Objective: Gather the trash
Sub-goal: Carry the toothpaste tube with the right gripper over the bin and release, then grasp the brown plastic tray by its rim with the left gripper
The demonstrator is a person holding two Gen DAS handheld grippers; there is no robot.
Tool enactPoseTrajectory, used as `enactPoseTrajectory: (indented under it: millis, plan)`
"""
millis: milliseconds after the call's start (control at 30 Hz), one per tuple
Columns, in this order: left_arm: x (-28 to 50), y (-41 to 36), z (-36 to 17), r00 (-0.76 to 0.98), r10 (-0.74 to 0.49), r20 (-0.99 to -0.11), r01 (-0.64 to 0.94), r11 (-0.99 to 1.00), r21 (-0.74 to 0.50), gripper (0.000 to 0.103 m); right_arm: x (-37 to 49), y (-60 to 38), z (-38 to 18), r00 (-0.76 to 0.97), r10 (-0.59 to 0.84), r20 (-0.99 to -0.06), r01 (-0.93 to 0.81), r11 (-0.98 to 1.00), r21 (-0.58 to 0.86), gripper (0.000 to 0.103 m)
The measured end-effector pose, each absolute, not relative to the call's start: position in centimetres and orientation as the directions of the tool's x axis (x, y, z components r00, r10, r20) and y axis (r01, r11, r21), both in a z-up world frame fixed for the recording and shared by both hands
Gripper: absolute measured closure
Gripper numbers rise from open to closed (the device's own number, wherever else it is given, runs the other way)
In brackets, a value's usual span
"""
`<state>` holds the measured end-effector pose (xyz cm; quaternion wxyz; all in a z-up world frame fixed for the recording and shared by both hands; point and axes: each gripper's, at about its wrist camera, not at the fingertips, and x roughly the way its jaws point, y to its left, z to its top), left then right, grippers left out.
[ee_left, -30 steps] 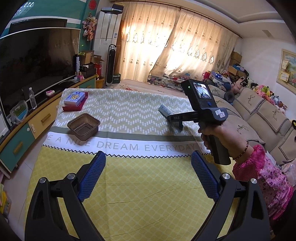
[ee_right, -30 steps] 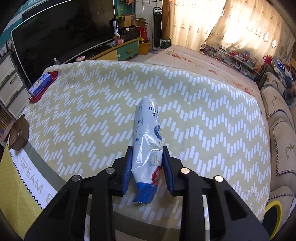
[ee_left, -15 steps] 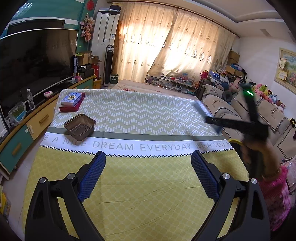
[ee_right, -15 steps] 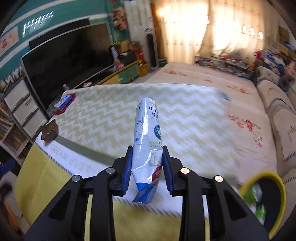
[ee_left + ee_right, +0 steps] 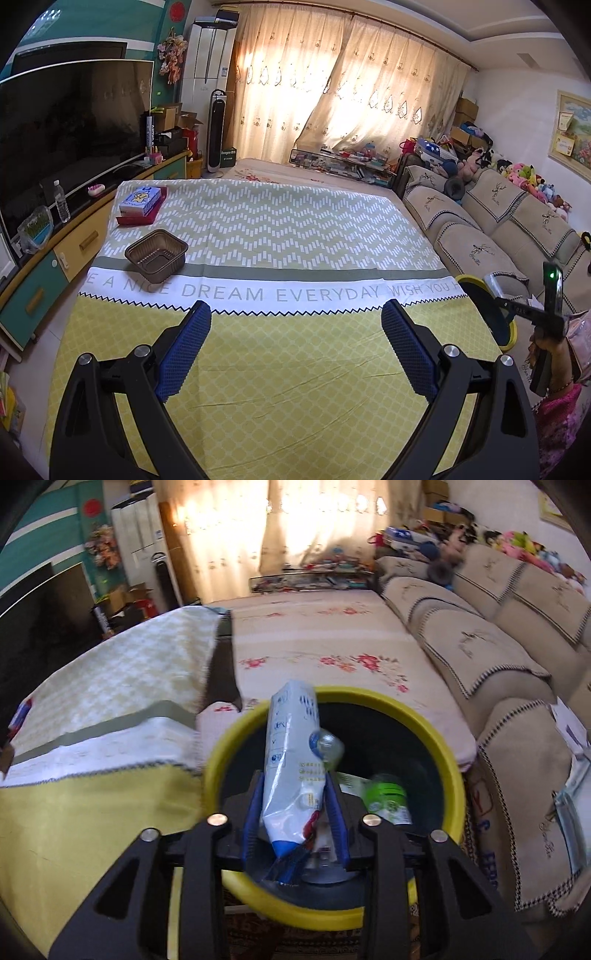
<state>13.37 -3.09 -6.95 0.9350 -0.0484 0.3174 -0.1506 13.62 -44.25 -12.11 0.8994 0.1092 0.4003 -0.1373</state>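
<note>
My right gripper (image 5: 295,794) is shut on a white and blue snack bag (image 5: 291,760) and holds it over the mouth of a yellow-rimmed trash bin (image 5: 454,775). A green bottle (image 5: 388,797) and other trash lie inside the bin. In the left wrist view the right gripper (image 5: 495,291) is at the far right beside the bin (image 5: 476,280). My left gripper (image 5: 295,350) is open and empty above the yellow part of the table cloth (image 5: 295,387). A brown plastic tray (image 5: 157,254) sits at the table's left.
A blue box on a red tray (image 5: 142,205) stands at the table's far left corner. A beige sofa (image 5: 498,229) runs along the right. A TV (image 5: 66,129) and cabinet stand on the left. A floral-covered bed (image 5: 325,646) lies beyond the bin.
My right gripper has carried the snack bag off the table to the right and now holds it over the trash bin. My left gripper has stayed open and nearly still.
</note>
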Motion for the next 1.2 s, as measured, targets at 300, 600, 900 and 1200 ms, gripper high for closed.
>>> enactPoseTrajectory:
  millis: [300, 600, 900, 1200]
  plan:
    - [14.6, -2.2, -7.0, 0.755, -0.290, -0.588, 0.238, 0.957, -0.165, 0.011, 13.6, -44.3, -12.1, 0.667, -0.165, -0.727, 0.346, 0.933, 0.105, 0.048]
    - [18.4, 1.0, -7.0, 0.764, -0.218, -0.608, 0.208, 0.974, -0.088, 0.011, 14.1, -39.5, -9.9, 0.717, -0.089, -0.692, 0.242, 0.962, 0.127, 0.048]
    - [27.3, 2.9, -10.2, 0.661, -0.226, -0.716, 0.254, 0.965, -0.071, 0.034, 15.1, -36.4, -8.9, 0.730, -0.049, -0.682, 0.181, 0.976, 0.124, 0.047]
    - [30.8, 2.7, -13.7, 0.610, -0.146, -0.779, 0.244, 0.970, 0.010, 0.046, 15.6, -36.3, -9.5, 0.715, -0.035, -0.698, 0.175, 0.976, 0.130, 0.047]
